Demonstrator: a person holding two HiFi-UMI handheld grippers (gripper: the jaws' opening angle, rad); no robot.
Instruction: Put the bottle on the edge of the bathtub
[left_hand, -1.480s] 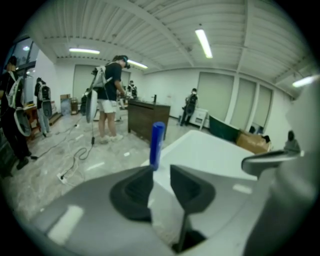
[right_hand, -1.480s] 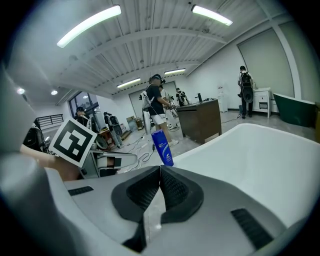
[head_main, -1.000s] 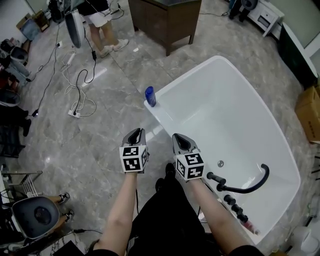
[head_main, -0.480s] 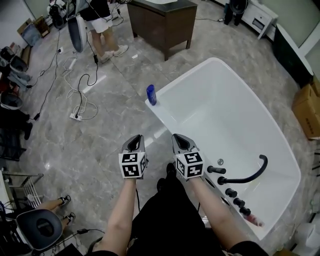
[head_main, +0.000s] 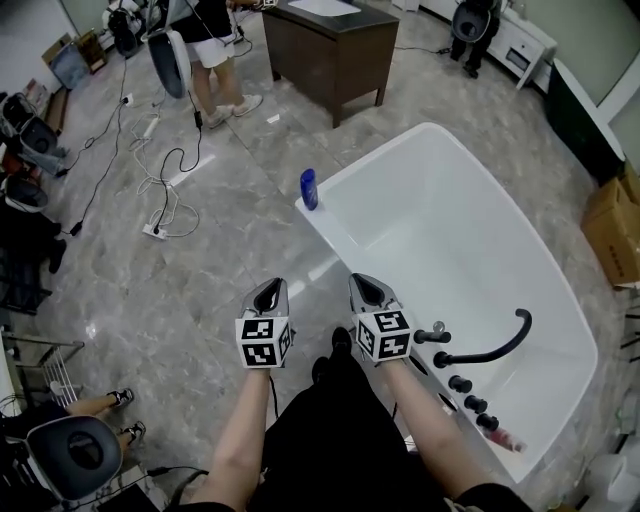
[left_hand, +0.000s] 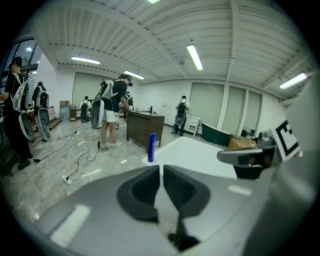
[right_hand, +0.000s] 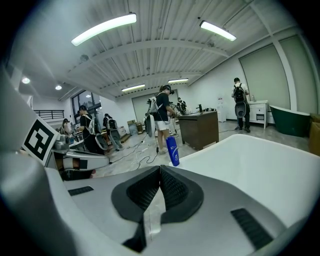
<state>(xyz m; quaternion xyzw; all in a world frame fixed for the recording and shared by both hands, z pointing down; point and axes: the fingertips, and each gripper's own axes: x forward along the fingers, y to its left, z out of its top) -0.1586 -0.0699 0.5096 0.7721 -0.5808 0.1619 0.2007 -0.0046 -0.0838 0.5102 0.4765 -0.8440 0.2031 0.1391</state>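
Observation:
The blue bottle stands upright on the near left corner of the white bathtub's rim. It shows well ahead in the left gripper view and the right gripper view. My left gripper hangs over the floor, short of the tub; its jaws have just been closing with nothing between them, and its pads now meet. My right gripper is beside it near the tub's rim, also shut and empty.
A black faucet with knobs sits on the tub's near right end. A dark wooden desk stands beyond the tub. Cables and a power strip lie on the marble floor at left. A person stands at the back, and a cardboard box sits at right.
Both grippers have drawn back toward me, away from the bottle. The bottle has kept its place on the tub's corner.

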